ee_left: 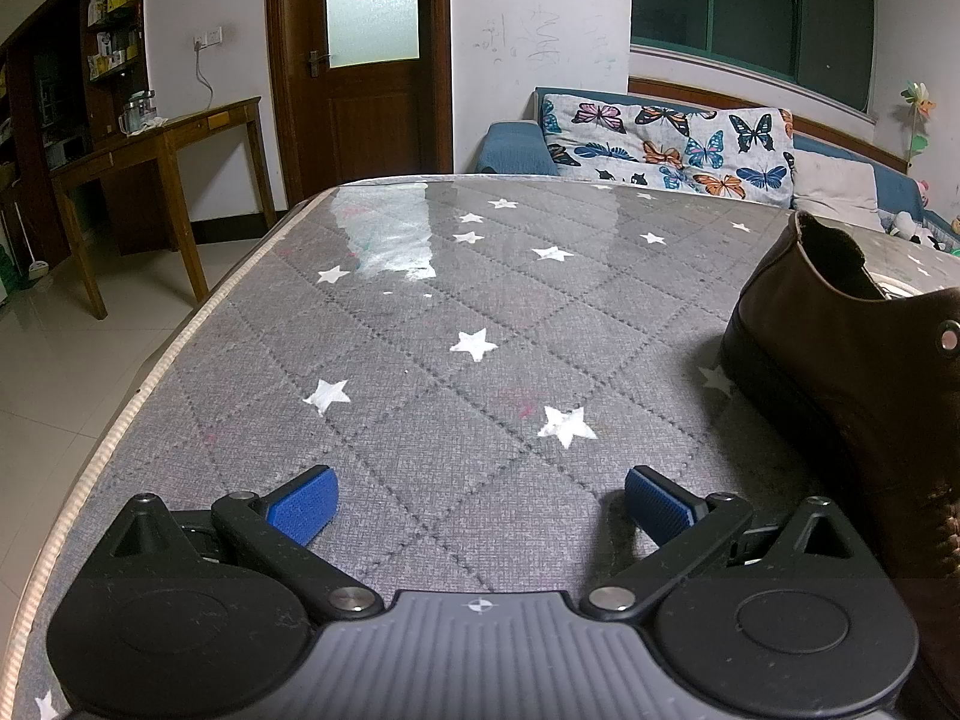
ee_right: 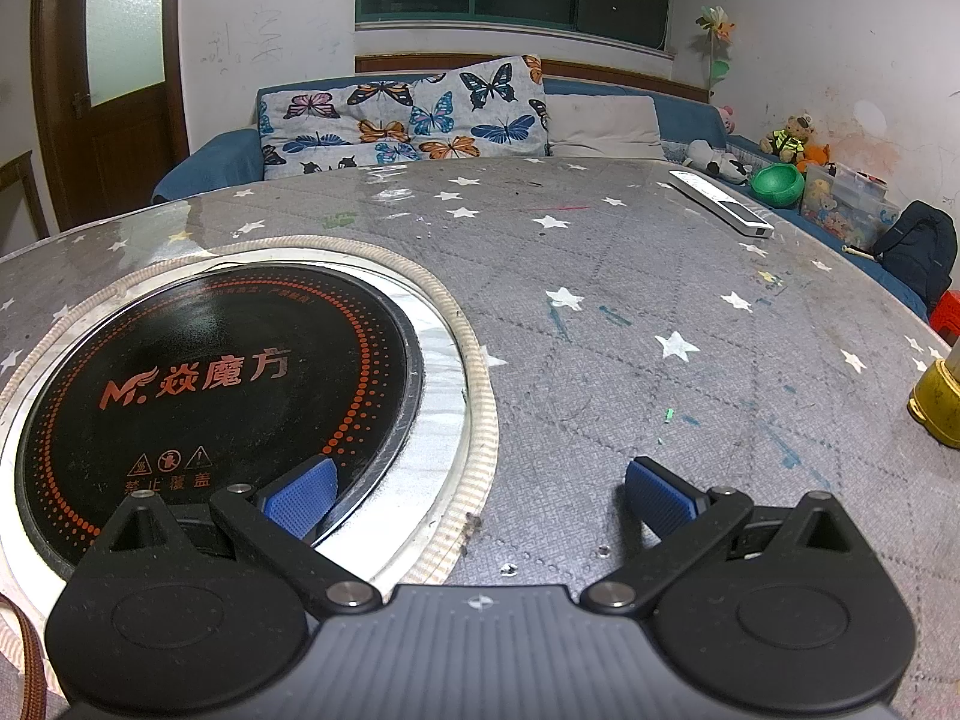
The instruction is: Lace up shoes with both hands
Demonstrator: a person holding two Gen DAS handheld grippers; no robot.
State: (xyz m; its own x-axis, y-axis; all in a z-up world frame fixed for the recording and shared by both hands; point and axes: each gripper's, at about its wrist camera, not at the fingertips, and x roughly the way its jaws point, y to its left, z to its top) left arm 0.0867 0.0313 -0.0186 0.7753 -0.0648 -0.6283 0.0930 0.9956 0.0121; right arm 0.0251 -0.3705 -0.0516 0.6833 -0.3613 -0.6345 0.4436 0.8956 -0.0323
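Left wrist view, one brown shoe (ee_left: 840, 372), two grippers spread.

The left gripper (ee_left: 480, 507) is held low with its blue fingers (ee_left: 303, 507) spread wide; the right gripper (ee_right: 480, 501) is likewise spread, apparently empty.

The desk (ee_left: 420, 312) wears a grey, star-printed quilted cover; a brown shoe (ee_left: 840, 372) stands by its right edge; an inset cooktop (ee_right: 216, 384), a remote (ee_right: 720, 204) and a yellow container (ee_right: 939, 402) rest elsewhere.
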